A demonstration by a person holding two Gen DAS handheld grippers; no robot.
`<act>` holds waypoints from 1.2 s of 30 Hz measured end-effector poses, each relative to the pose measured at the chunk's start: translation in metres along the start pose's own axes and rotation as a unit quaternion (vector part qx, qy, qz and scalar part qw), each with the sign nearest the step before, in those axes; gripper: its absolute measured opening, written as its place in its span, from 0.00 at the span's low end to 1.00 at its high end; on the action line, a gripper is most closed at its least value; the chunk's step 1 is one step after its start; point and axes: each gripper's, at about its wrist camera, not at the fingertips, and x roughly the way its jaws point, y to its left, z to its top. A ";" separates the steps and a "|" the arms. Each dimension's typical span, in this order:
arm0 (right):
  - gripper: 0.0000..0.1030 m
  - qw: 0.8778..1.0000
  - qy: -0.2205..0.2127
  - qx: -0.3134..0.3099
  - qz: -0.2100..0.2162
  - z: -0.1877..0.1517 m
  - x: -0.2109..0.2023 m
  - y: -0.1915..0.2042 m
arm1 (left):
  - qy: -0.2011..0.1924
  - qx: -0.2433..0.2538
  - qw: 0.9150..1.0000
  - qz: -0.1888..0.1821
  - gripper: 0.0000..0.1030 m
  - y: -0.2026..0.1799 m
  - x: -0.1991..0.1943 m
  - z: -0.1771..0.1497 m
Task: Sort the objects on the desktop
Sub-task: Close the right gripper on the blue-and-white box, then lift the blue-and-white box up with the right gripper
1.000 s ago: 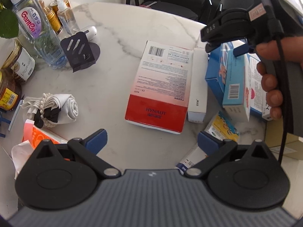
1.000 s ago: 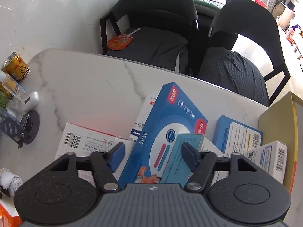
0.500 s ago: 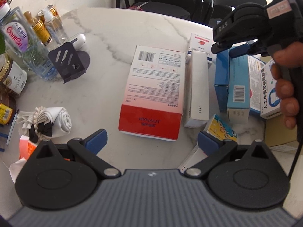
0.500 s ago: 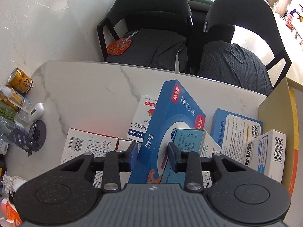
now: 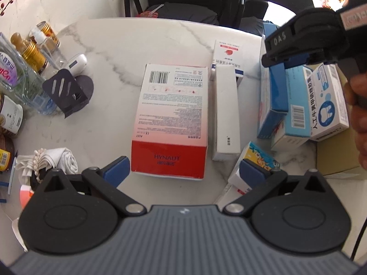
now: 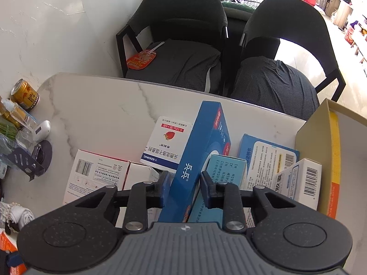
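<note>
**Right gripper closing on tilted blue box**

Right gripper (image 6: 184,191) jaws closing, pads against the tilted blue box (image 6: 201,158) between them. Landmark: red-white HYNAUT box (image 5: 170,123) flat on marble table (image 5: 119,45). Just right of it a plain white box (image 5: 226,114), then the blue box; EDDING strawberry box (image 6: 166,143) behind (barcode faces up). Left gripper (image 5: 183,171) spread wide, empty, over the HYNAUT box's near edge.

right gripper (image 6: 184,192) closing, blue box (image 6: 197,160) between
</note>
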 end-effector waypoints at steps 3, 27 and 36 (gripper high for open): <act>0.31 1.000 -0.001 -0.009 -0.024 -0.002 -0.003 0.001 | 0.000 0.003 1.000 -0.001 1.00 -0.001 0.000 0.002; 0.44 0.987 -0.017 -0.095 -0.128 -0.020 0.008 0.013 | -0.003 -0.069 0.998 0.002 1.00 0.031 -0.003 -0.031; 0.71 0.990 -0.019 -0.051 -0.129 -0.015 0.017 -0.007 | -0.018 -0.065 0.998 -0.007 1.00 0.026 -0.011 -0.030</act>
